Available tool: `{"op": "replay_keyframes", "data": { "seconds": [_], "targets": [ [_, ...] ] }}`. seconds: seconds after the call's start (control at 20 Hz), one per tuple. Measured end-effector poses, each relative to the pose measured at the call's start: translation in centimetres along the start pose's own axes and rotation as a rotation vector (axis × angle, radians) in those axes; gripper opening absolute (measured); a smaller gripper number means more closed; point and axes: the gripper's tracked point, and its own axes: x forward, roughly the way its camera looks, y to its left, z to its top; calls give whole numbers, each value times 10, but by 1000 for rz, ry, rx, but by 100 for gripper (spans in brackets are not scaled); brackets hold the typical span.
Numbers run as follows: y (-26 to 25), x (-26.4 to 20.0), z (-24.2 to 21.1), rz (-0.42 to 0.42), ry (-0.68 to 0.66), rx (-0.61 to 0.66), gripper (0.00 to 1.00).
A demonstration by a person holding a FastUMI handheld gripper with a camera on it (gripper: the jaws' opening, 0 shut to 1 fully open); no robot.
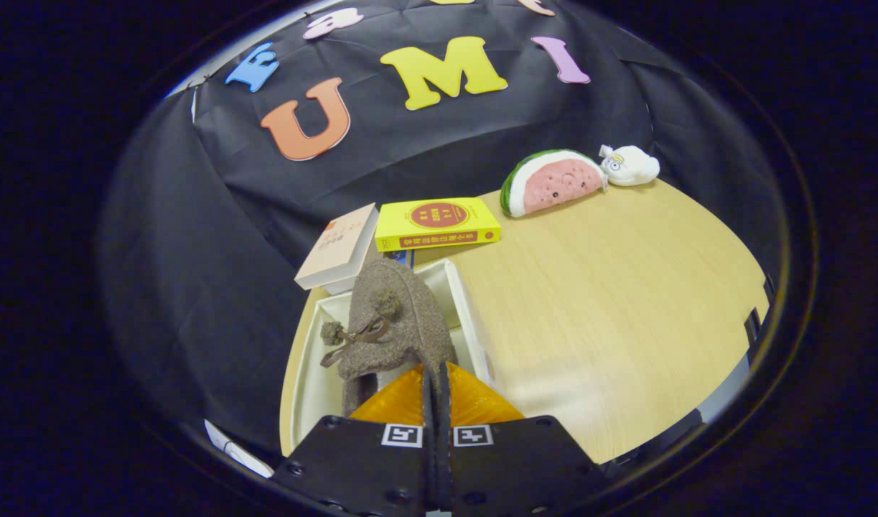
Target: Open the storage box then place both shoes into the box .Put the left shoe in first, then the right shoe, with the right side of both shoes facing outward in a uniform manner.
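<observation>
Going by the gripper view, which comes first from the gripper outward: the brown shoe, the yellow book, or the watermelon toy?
1. Brown shoe: pinched by the gripper, over the open white box.
2. Yellow book: beyond the box.
3. Watermelon toy: farthest, beside the white plush.

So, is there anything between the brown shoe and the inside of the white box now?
Nothing visible. The hand-held gripper is shut on the heel edge of the brown felt shoe with a pompom bow, which hangs directly over the open white rectangular storage box. The box's visible floor beside the shoe looks bare.
</observation>
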Motion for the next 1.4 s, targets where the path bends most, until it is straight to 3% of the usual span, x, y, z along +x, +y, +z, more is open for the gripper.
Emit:
{"op": "replay_keyframes", "data": {
  "seconds": [0.35, 0.45, 0.5, 0.55, 0.65, 0.8, 0.9, 1.4],
  "targets": [
    [-1, -9, 4, -10, -29, -21, 12],
    [4, -15, 10, 10, -54, -44, 22],
    [5, -18, 12, 20, -61, -53, 33],
    [7, -20, 15, 36, -70, -64, 33],
    [8, -26, 18, 63, -94, -101, 49],
    [3, -37, 29, 82, -158, -162, 84],
    [2, -47, 35, 101, -195, -188, 95],
    [-42, -120, 100, 90, -507, -372, 96]
  ]
}}
